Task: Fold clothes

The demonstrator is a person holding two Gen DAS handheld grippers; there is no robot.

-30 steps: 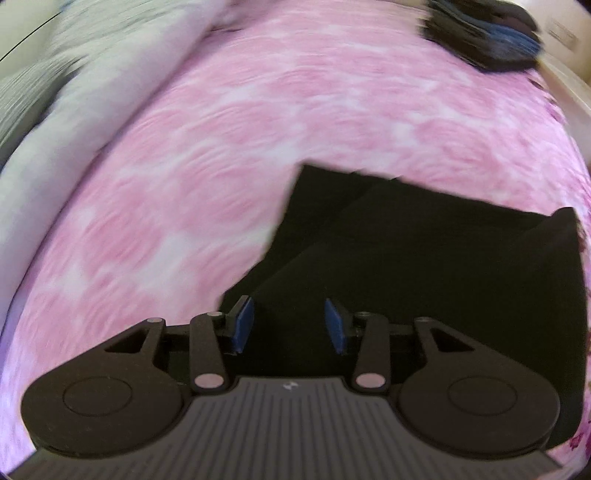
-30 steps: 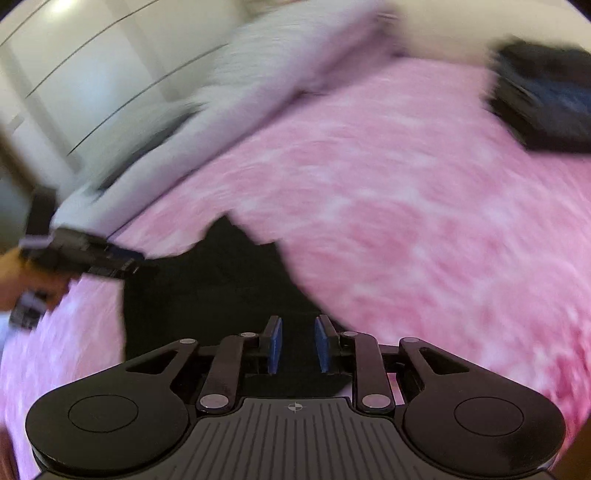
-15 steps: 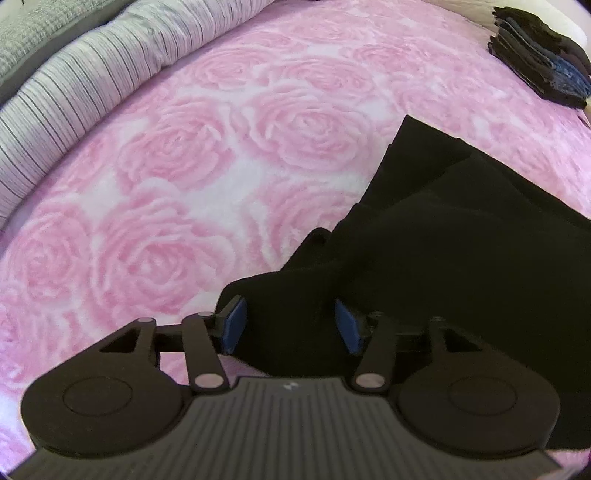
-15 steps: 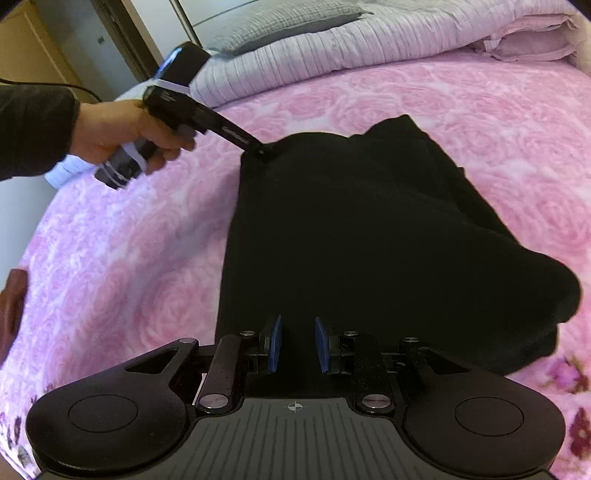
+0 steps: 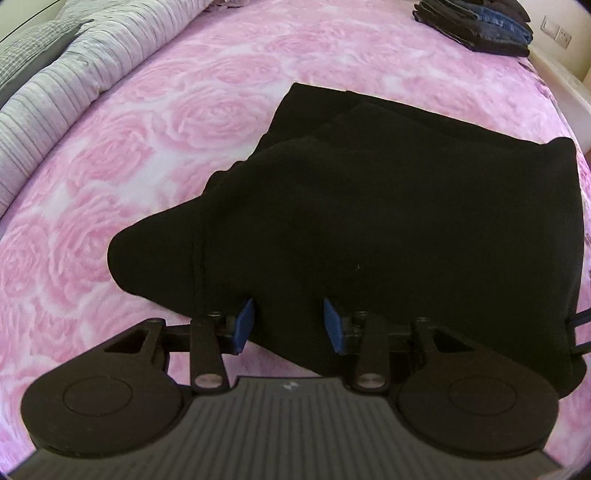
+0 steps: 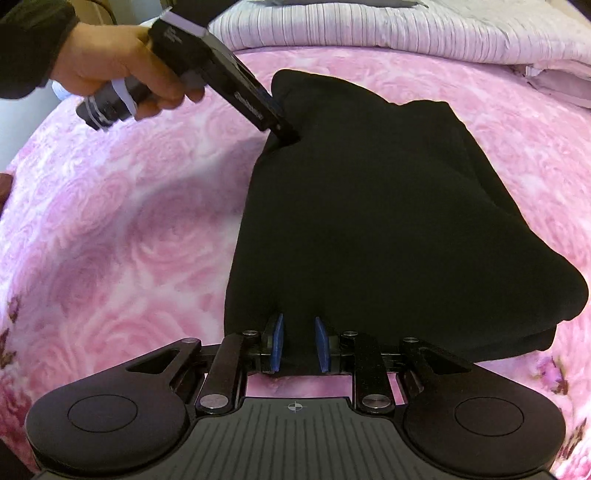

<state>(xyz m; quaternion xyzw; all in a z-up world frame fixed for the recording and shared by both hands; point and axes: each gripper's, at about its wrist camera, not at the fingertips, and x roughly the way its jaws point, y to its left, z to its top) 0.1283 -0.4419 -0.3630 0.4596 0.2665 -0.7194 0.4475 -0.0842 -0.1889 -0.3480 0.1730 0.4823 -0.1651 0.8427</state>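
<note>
A black garment [image 5: 369, 221] lies folded over on the pink rose bedspread [image 5: 166, 122]. My left gripper [image 5: 290, 319] has one edge of the cloth between its blue pads, and its jaws are closing on it. In the right wrist view the garment [image 6: 369, 221] stretches away from me. My right gripper [image 6: 298, 334] is shut on its near edge. At its far left corner the left gripper [image 6: 288, 137], held by a person's hand [image 6: 110, 62], pinches the cloth, which rises a little there.
A stack of folded dark and blue clothes [image 5: 476, 22] sits at the bed's far right corner. A striped grey duvet [image 5: 74, 74] is bunched along the left side, and the same duvet [image 6: 406, 29] runs across the back in the right wrist view.
Both grippers came down toward the bed with the black garment. The cloth now lies spread and folded over on the bedspread. The left jaws widened briefly, then narrowed again.
</note>
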